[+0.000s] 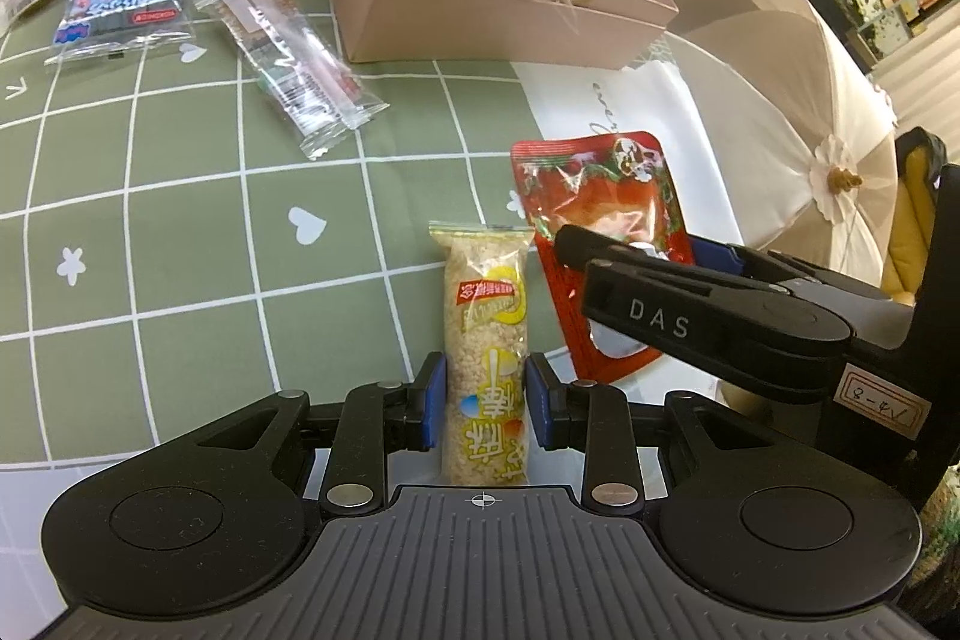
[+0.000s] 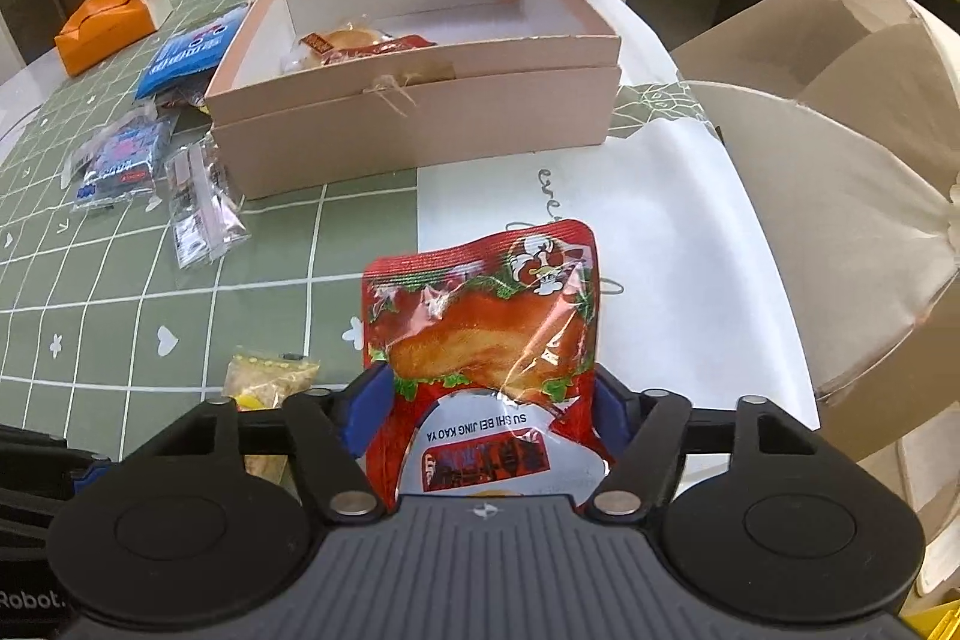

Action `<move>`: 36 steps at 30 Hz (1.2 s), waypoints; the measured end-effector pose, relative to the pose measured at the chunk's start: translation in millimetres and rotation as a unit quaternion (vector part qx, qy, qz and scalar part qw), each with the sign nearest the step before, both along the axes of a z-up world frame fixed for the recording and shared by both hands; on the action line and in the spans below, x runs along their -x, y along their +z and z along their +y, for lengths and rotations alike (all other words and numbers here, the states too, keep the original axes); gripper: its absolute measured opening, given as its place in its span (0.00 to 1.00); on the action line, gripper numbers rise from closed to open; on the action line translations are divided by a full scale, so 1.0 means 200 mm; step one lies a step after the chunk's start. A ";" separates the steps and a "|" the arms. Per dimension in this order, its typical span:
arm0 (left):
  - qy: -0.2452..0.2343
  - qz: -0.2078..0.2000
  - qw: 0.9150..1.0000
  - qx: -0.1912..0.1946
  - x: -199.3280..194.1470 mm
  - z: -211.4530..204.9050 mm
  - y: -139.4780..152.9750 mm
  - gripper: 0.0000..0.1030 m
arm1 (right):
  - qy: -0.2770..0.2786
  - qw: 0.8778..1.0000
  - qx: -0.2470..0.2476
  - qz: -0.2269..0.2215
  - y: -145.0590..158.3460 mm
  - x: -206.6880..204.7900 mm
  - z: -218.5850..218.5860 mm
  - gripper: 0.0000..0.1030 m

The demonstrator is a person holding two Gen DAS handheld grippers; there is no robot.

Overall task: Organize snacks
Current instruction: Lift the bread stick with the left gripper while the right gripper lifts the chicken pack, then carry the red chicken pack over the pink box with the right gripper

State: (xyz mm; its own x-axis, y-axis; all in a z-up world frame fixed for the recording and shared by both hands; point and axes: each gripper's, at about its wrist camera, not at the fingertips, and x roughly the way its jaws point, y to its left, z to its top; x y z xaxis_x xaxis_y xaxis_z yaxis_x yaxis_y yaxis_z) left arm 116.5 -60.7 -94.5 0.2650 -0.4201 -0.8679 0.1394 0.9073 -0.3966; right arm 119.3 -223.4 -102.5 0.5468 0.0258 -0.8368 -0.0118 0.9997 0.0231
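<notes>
My left gripper (image 1: 485,403) is shut on a yellow rice-cracker bar (image 1: 486,334), blue pads against both its sides. My right gripper (image 2: 492,400) is shut on a red roast-duck pouch (image 2: 486,334), which bulges between the pads; that pouch (image 1: 600,208) and the right gripper's fingers (image 1: 678,304) also show in the left wrist view. The bar's end (image 2: 270,376) peeks out at lower left in the right wrist view. An open pink box (image 1: 510,4) (image 2: 414,124) stands ahead and holds a few wrapped snacks (image 2: 354,43).
Loose snack packets lie on the green checked tablecloth left of the box: a clear wrapped bar (image 1: 294,58), a blue-pink packet (image 1: 123,1), a blue bag (image 2: 186,55). An orange box (image 2: 111,19) sits far left. A white paper (image 2: 630,232) and a beige parasol (image 1: 798,100) lie right.
</notes>
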 end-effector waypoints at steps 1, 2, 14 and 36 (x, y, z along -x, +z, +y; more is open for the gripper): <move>-0.001 0.000 1.000 0.000 0.00 0.00 0.00 0.32 | 0.000 1.000 0.000 -0.001 0.00 0.00 0.00 0.60; -0.001 -0.001 1.000 -0.001 0.00 0.00 0.00 0.32 | 0.000 1.000 0.001 -0.002 0.00 0.00 0.00 0.57; -0.004 -0.018 1.000 0.005 0.01 -0.01 0.06 0.32 | 0.005 1.000 -0.024 0.011 0.03 0.00 -0.04 0.46; 0.046 -0.130 0.990 0.033 -0.18 0.09 0.47 0.32 | 0.081 0.993 -0.083 -0.035 0.42 -0.20 -0.15 0.11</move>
State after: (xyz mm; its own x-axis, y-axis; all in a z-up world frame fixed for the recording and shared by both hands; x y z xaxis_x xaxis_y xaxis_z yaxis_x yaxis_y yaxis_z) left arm 152.1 -43.7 0.1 0.5153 -0.4374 -0.7370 0.1621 0.8942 -0.4173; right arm 159.5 -253.0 -18.0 0.5813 0.2532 -0.7733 -0.1797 0.9668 0.1814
